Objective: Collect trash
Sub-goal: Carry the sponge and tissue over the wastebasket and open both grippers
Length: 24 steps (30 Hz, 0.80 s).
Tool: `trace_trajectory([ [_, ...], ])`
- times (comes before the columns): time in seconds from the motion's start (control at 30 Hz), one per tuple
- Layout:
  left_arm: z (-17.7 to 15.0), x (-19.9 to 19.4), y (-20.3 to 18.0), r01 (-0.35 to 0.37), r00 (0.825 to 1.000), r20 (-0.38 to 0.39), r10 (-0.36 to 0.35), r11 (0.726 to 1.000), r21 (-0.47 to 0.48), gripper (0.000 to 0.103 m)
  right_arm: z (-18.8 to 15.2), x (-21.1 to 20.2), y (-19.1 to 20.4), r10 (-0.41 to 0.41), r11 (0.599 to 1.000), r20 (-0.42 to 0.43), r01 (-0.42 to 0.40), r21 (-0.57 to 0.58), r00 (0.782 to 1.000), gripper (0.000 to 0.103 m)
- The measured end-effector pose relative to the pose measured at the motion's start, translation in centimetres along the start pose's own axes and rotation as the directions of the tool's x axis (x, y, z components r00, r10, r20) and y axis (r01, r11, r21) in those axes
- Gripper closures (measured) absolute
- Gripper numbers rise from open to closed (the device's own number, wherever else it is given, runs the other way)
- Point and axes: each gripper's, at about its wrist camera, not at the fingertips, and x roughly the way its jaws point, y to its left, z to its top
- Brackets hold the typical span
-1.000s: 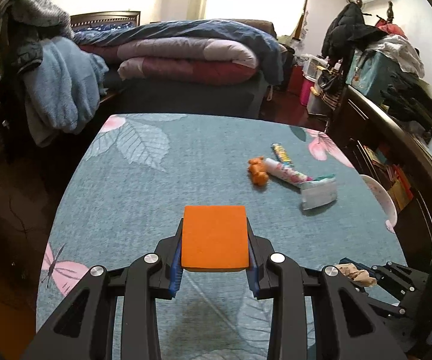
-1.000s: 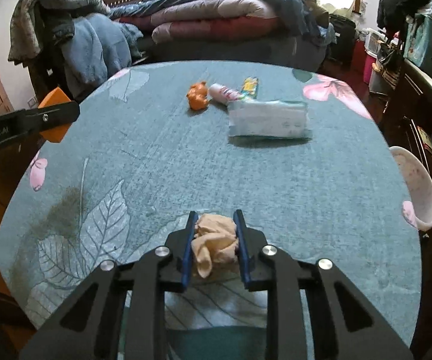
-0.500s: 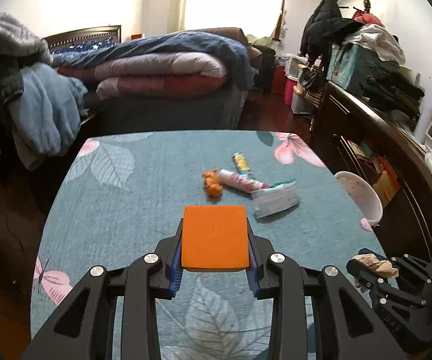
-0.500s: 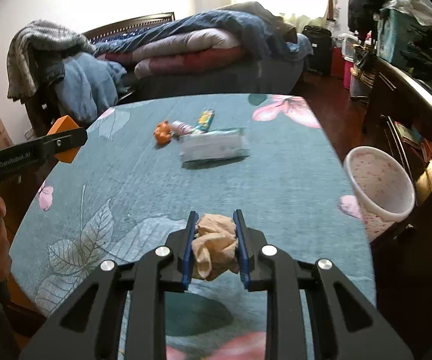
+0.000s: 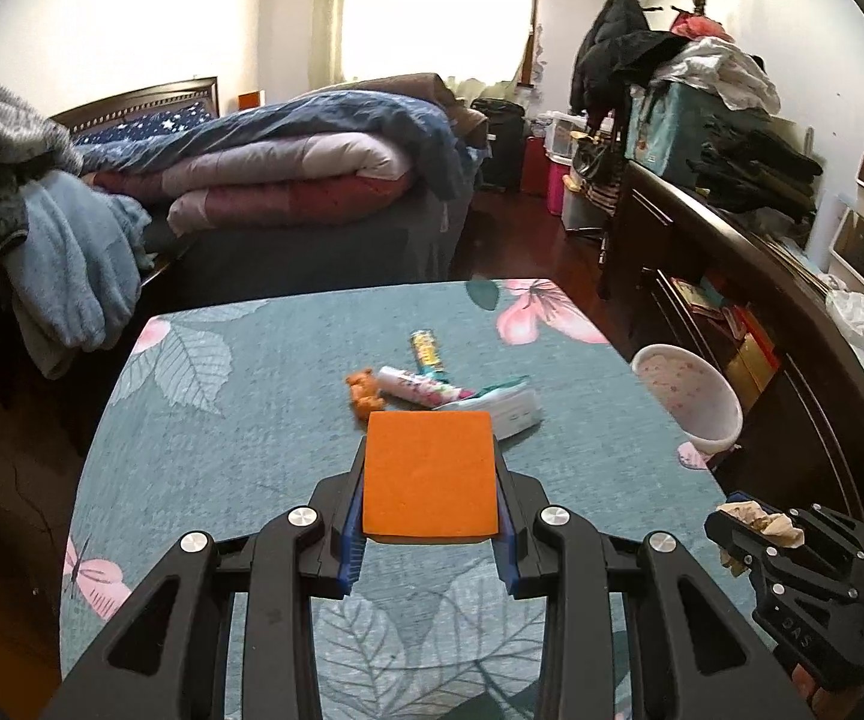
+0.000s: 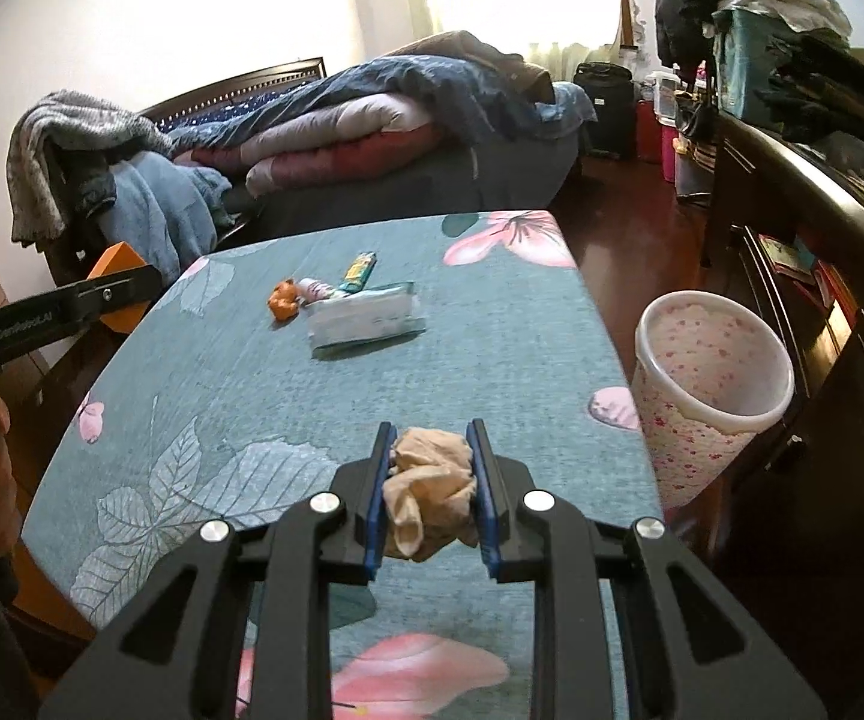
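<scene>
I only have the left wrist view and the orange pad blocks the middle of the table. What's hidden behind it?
Observer: Part of a white wipes pack; the right wrist view shows it whole, lying flat on the table, apart from the edge.
Operator: What is the right gripper holding? I only see it from the side.
Observer: The right gripper has its jaws shut on a crumpled beige tissue.
Operator: Is the bin empty?
Observer: The pink flowered bin stands on the floor beside the table's right edge; what shows of its inside holds nothing, though the bottom is out of sight.
</scene>
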Motion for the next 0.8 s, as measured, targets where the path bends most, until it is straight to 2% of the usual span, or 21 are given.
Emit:
trace_trajectory([
  [0.4, 1.4, 0.8, -6.0, 0.035, 0.999, 0.006, -0.035, 0.995, 0.092, 0.069, -0.1, -1.1, -4.9, -0.022, 0.997, 0.037, 0.019, 0.073, 0.999, 0.077],
  [0.8, 3.4, 4.9, -15.2, 0.154, 0.988, -0.034, -0.151, 0.966, 0.206, 0.069, -0.2, -1.1, -12.3, -0.1, 0.982, 0.061, 0.088, 0.166, 0.993, 0.077],
])
